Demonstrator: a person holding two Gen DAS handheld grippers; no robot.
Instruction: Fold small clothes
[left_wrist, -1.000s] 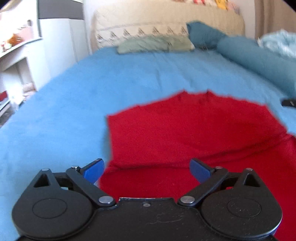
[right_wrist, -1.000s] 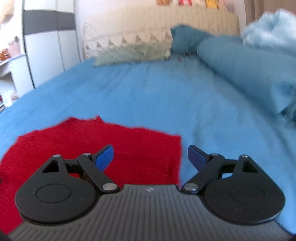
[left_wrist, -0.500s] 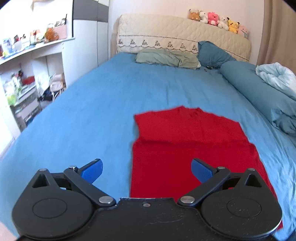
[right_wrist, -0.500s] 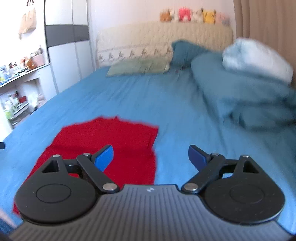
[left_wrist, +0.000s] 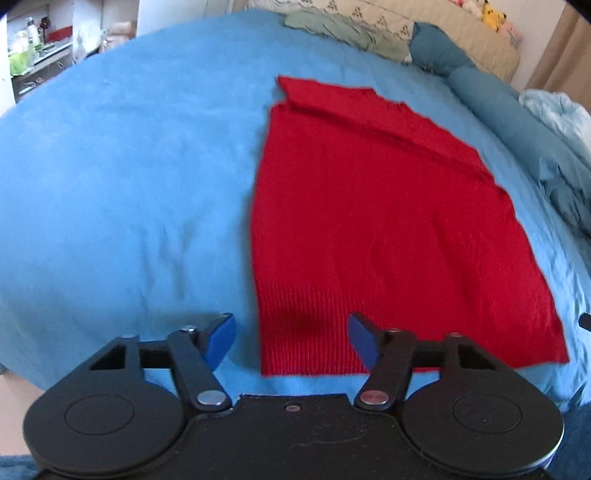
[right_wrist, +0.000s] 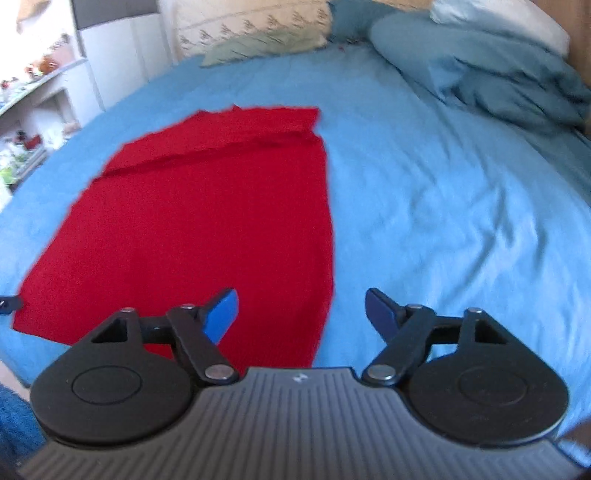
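Both tools (left_wrist: 291, 341) (right_wrist: 301, 314) nearer sweater (left_wrist: 388, 229) hem

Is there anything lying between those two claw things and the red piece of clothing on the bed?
Nothing visible. The red garment lies flat on the blue bedsheet, with only bare sheet around its near hem. The left gripper and right gripper are at its near corners, jaws apart and just closing.

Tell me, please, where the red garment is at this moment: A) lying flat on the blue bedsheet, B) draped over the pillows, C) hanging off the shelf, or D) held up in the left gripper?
A: the red garment lies spread flat on the blue bedsheet, with neither gripper touching it.
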